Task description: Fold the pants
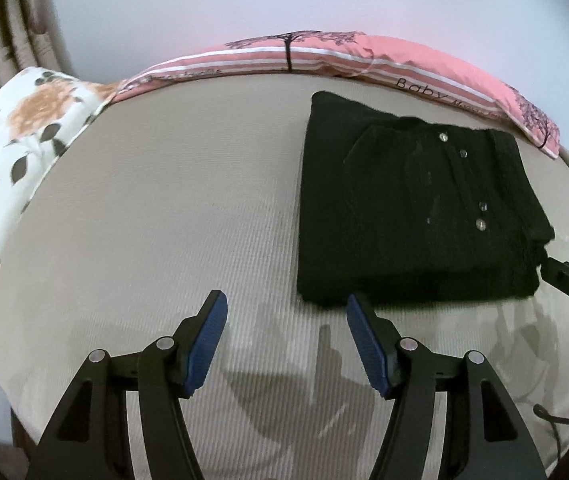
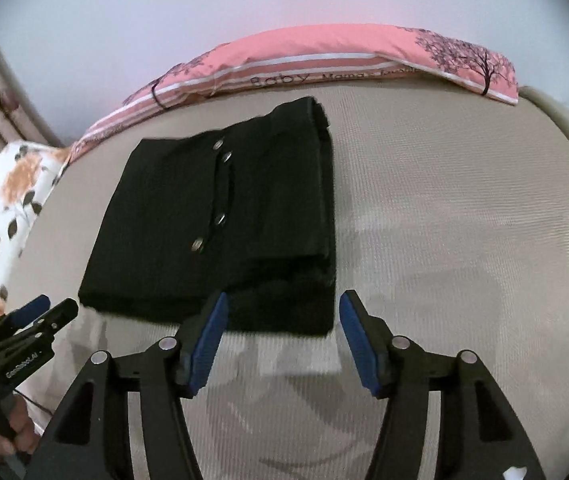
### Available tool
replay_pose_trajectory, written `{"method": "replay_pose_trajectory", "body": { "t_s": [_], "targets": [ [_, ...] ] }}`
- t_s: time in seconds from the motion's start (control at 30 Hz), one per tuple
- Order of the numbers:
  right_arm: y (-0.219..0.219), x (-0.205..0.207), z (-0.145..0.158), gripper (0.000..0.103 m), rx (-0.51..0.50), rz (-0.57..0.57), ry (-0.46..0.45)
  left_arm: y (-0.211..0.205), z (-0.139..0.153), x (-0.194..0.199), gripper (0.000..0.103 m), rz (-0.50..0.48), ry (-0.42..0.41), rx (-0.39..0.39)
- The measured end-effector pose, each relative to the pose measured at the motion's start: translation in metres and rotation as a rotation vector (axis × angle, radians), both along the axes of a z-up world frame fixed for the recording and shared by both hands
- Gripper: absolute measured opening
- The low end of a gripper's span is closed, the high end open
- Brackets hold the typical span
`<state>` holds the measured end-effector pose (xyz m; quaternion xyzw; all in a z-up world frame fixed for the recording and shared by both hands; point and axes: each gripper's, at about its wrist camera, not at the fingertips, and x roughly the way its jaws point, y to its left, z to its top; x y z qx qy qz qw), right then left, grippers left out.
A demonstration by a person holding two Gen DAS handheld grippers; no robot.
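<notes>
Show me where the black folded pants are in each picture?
Left wrist view: the black folded pants lie right of the middle, on the beige bed, beyond the left tool's right finger.
Right wrist view: the pants lie left of the middle, beyond the right tool's left finger.
Shared landmark: the pink striped pillow with black trees lies behind the pants in both pictures.

One folded pants (image 1: 404, 208) at 1 o'clock, four snaps (image 1: 480, 224), two pillows (image 1: 324, 56), two grippers (image 1: 286, 334).
</notes>
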<state>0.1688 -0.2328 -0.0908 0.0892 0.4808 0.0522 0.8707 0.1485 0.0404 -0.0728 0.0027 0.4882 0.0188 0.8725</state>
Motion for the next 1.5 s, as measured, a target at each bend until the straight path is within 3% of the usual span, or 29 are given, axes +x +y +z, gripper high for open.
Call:
{"method": "replay_pose_trajectory", "body": {
  "t_s": [0.43,1.5],
  "targets": [
    [0.036,-0.044,0.001,0.064,-0.104,0.041,-0.054,-0.016,-0.005,-0.036,0.063,-0.009,0.0,0.029],
    [0.046,-0.048,-0.007,0.064,-0.084,0.065,0.001,-0.022,-0.008,-0.041,0.063,-0.023,-0.001,0.061]
  ]
}}
